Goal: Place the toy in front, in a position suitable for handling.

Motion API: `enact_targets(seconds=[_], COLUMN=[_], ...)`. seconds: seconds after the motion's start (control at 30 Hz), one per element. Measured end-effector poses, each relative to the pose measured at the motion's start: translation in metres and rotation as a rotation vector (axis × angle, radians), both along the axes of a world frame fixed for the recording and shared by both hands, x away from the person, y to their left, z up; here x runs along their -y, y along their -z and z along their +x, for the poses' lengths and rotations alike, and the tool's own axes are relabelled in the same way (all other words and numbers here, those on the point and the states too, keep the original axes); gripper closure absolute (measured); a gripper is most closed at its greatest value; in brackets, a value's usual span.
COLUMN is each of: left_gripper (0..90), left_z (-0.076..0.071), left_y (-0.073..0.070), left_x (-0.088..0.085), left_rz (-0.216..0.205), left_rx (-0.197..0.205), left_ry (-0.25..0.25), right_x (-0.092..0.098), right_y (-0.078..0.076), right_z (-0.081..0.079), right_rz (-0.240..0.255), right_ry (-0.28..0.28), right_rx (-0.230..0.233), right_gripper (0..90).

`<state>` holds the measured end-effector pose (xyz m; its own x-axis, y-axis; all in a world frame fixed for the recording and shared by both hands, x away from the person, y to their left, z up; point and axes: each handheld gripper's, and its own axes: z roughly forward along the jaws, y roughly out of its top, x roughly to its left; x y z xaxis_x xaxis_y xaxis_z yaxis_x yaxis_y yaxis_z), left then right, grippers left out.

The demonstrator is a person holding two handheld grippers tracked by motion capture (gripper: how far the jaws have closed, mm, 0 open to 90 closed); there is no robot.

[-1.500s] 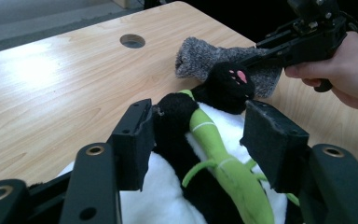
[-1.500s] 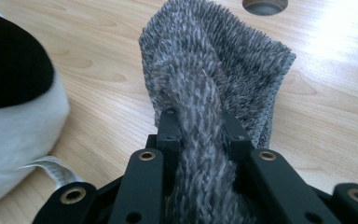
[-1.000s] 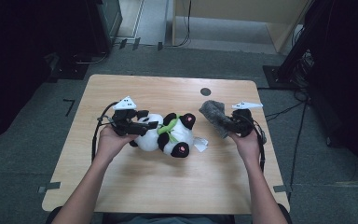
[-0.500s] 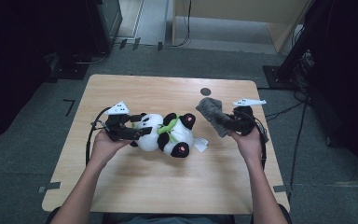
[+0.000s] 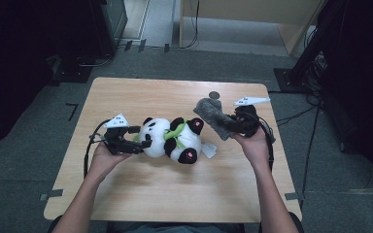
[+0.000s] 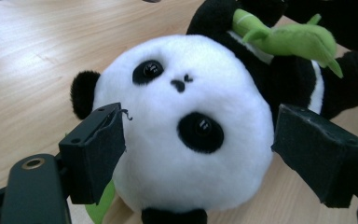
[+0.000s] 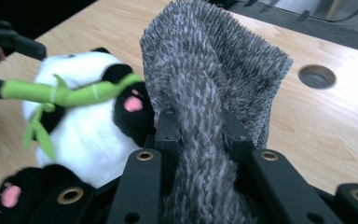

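- A pale wooden tabletop point(image 5: 175, 194) stands on grey carpet, dark racks on both sides.
- The panda plush point(image 5: 172, 138) lies mid-table; the left gripper view shows its face between the left tongs point(image 6: 196, 154), spread and just widening, pads clear of the fur.
- The right gripper view shows the right tongs point(image 7: 199, 128) pinching a grey fuzzy cloth point(image 7: 214, 74).
- From above, that cloth point(image 5: 213, 116) hangs clear of the wood beside the panda's feet.

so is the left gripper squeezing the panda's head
No, the left gripper has its jaws standing apart from the panda's head.

Panda plush point(image 5: 171, 139) lies mid-tabletop point(image 5: 175, 194); left gripper point(image 5: 143, 137) at its head, right gripper point(image 5: 223, 122) beyond its feet clamping grey cloth point(image 5: 212, 114).
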<state>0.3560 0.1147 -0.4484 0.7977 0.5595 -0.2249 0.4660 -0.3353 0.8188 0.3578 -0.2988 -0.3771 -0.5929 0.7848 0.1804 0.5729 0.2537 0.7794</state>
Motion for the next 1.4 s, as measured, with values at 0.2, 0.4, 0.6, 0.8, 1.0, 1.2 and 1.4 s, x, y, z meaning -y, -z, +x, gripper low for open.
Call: enact_targets(seconds=[0.2, 0.4, 0.6, 0.8, 1.0, 1.2, 1.4], left_gripper=[16.2, 13.5, 12.6, 21.2, 31.1, 30.9, 29.9], left_z=[-0.007, -0.001, 0.003, -0.006, -0.018, -0.027, -0.03], left_y=[0.006, 0.021, 0.03, 0.031, 0.029, 0.034, 0.036], left_x=[-0.001, 0.003, 0.006, 0.007, 0.013, 0.016, 0.016], left_rz=[0.008, 0.05, 0.022, 0.05, 0.085, 0.056, 0.04], left_rx=[0.026, 0.023, 0.021, 0.024, 0.04, 0.058, 0.071], left_ry=[-0.008, 0.009, -0.005, -0.025, -0.071, -0.114, -0.129], right_x=[-0.016, -0.033, -0.049, -0.073, -0.097, -0.119, -0.146], right_y=[-0.013, -0.024, -0.027, -0.029, -0.031, -0.029, -0.019], right_z=[0.002, 0.006, 0.01, 0.014, 0.016, 0.021, 0.034], right_rz=[-0.001, 0.021, 0.031, 0.027, 0.019, -0.008, -0.03], right_ry=[-0.044, -0.093, -0.135, -0.206, -0.268, -0.331, -0.38], right_rx=[0.018, 0.027, 0.023, 0.027, 0.036, 0.032, 0.003], right_gripper=[73.6, 73.4, 73.3, 73.2, 73.2, 73.3, 73.3])
